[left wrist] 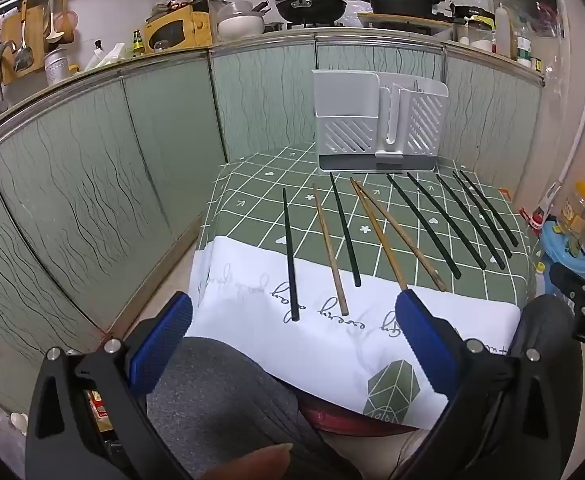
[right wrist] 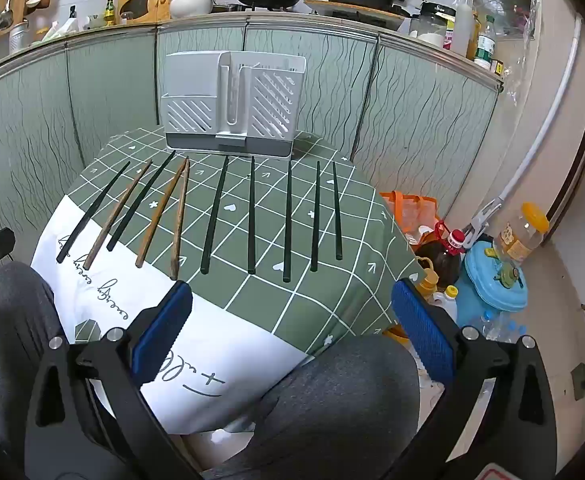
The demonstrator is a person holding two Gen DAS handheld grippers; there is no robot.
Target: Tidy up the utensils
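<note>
Both grippers are hovering at the near edge of the small table (left wrist: 252, 184), jaws spread wide and grasping nothing.

Starting at the left: the left gripper (left wrist: 294, 312) is pointing down over the white part of the tablecloth (left wrist: 252, 344). Between its fingers, just ahead of the tips, the handle ends of the leftmost black chopstick (left wrist: 290, 256) and a wooden chopstick (left wrist: 330, 250) are lying apart from each other. Another wooden chopstick (left wrist: 380, 236) is ending right at the tip of its right finger. Picking the black one first looks sensible, closing across its thick near end so it is not rolling away.

Moving right, the right gripper (right wrist: 292, 300) is waiting with the dark chopsticks (right wrist: 288, 220) lying ahead of and between its fingers, side by side, not touching. A pair of wooden chopsticks (right wrist: 178, 216) is sitting beyond its left finger.

The white utensil holder (right wrist: 232, 104) is standing upright beyond all the tips, at the far edge; every chopstick is still needing to go in, probably sorted by kind.
</note>
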